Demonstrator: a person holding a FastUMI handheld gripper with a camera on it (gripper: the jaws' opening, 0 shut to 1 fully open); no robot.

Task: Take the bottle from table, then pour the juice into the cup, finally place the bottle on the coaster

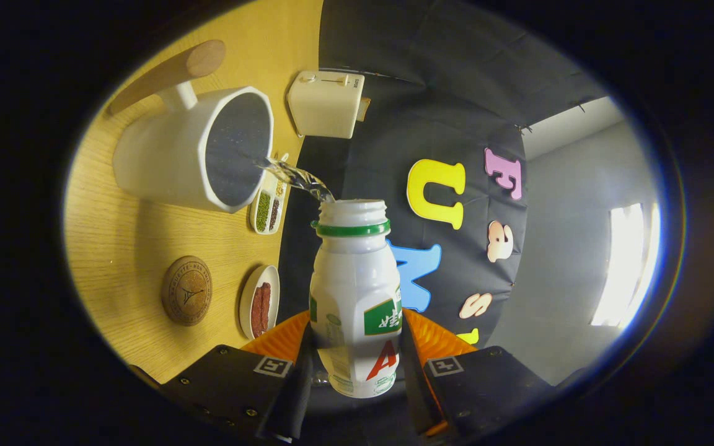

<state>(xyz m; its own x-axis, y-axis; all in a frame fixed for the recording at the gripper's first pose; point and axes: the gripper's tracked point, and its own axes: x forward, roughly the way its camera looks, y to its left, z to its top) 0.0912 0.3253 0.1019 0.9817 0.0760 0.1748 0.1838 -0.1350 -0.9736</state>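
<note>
Bottle [356, 291], light thin-walled plastic, sits clamped mid-body between the hand-held gripper [357, 362] pads at lower centre, pouring into the cup [193, 148]; squeeze gently.

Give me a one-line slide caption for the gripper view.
Claw shut on the tilted white bottle, pouring a clear stream into the white cup; the coaster waits nearby.

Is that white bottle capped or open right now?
Open. The bottle, gripped between the jaws, has no cap above its green ring, and clear liquid streams from its mouth into the white cup.
</note>
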